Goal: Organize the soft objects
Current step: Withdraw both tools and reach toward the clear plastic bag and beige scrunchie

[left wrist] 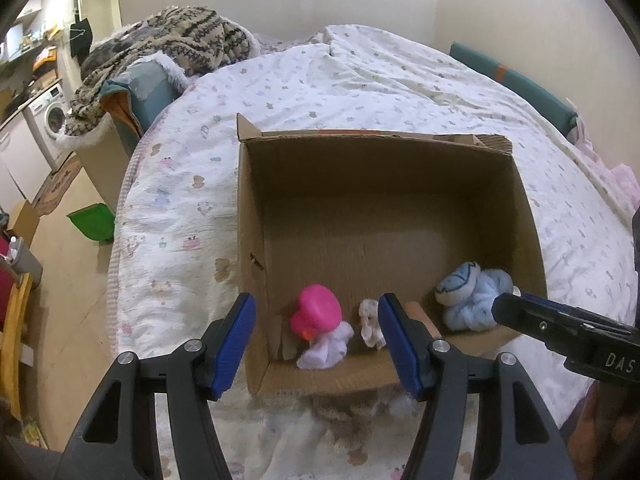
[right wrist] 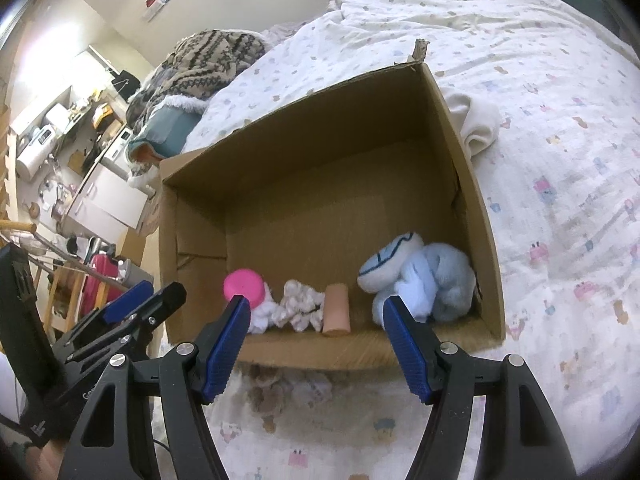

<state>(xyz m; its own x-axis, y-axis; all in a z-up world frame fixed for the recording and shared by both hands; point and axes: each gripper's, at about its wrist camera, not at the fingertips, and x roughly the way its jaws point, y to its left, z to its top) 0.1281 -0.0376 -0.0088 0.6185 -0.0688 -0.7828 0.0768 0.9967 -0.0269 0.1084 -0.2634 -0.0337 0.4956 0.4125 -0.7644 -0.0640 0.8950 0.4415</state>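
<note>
An open cardboard box [left wrist: 248,208] [right wrist: 476,200] stands on the bed. Along its near wall lie a pink toy [left wrist: 318,308] [right wrist: 243,286], a white cloth [left wrist: 326,346], a small white plush [left wrist: 370,322] [right wrist: 300,306], a peach roll [right wrist: 337,314] and a light blue plush [left wrist: 470,296] [right wrist: 420,276]. My left gripper [left wrist: 317,303] is open over the near left part of the box, with nothing between its pads. Further right over the same near wall, my right gripper [right wrist: 316,305] is open and empty too. Brown and white fluffy pieces [left wrist: 352,404] [right wrist: 280,392] lie on the quilt in front of the box.
The patterned quilt [left wrist: 400,80] covers the bed. A knitted blanket [left wrist: 180,40] is heaped on a teal cushion at the back left. A cream cloth [right wrist: 476,124] lies by the box's right wall. A green bin [left wrist: 90,222] and a washing machine [left wrist: 50,118] are on the floor at left.
</note>
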